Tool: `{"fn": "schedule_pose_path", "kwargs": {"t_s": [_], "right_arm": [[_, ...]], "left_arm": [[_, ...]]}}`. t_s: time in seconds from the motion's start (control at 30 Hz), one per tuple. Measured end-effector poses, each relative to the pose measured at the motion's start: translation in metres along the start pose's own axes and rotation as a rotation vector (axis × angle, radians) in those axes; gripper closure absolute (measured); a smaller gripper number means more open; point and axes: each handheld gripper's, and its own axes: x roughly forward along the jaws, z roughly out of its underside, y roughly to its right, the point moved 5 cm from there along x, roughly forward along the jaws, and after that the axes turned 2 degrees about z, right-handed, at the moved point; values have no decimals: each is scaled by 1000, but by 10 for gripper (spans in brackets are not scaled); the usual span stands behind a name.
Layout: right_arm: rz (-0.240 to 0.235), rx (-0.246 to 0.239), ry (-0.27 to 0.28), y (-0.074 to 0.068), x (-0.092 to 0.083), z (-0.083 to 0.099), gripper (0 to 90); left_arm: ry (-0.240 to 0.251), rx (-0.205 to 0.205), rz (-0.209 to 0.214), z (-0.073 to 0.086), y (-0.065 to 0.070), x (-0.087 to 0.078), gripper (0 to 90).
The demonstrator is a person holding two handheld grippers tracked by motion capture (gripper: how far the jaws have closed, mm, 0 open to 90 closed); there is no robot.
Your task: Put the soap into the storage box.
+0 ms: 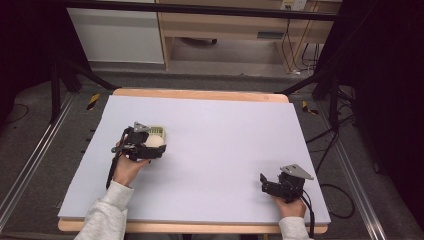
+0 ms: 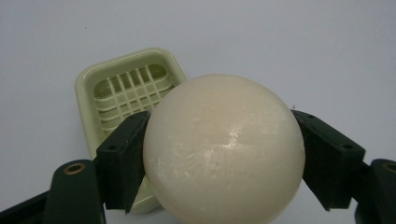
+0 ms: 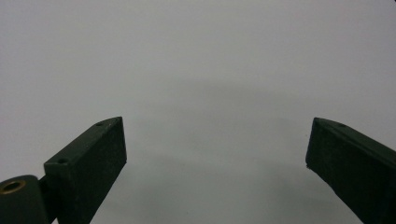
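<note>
A round cream soap sits clamped between the two black jaws of my left gripper. In the high view that gripper hovers at the table's left with the soap in it. Just beyond it lies a pale green soap dish with a slotted grid inside, and the soap hides its near corner. The dish rests on the white board right behind the gripper. My right gripper stays near the front right edge, jaws wide apart; between them the right gripper holds nothing.
The white board covers a wooden table. Dark stand legs and cables run on the floor to both sides. A wooden cabinet stands behind the table.
</note>
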Motion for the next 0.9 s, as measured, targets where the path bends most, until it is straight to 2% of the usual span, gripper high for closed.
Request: {"fn": "schedule_pose_path", "kwargs": {"t_s": [0.3,0.83,0.9], "right_arm": [[-4,10,-4,0,0,0,56],[-4,10,-4,0,0,0,56],[-3,9,-3,0,0,0,56]], "left_arm": [[-8,-24,-16,0,-12,6,240],[-14,-39,-31,-2,-25,18,240],[-25,-30,-35,-2,-26,19,240]]}}
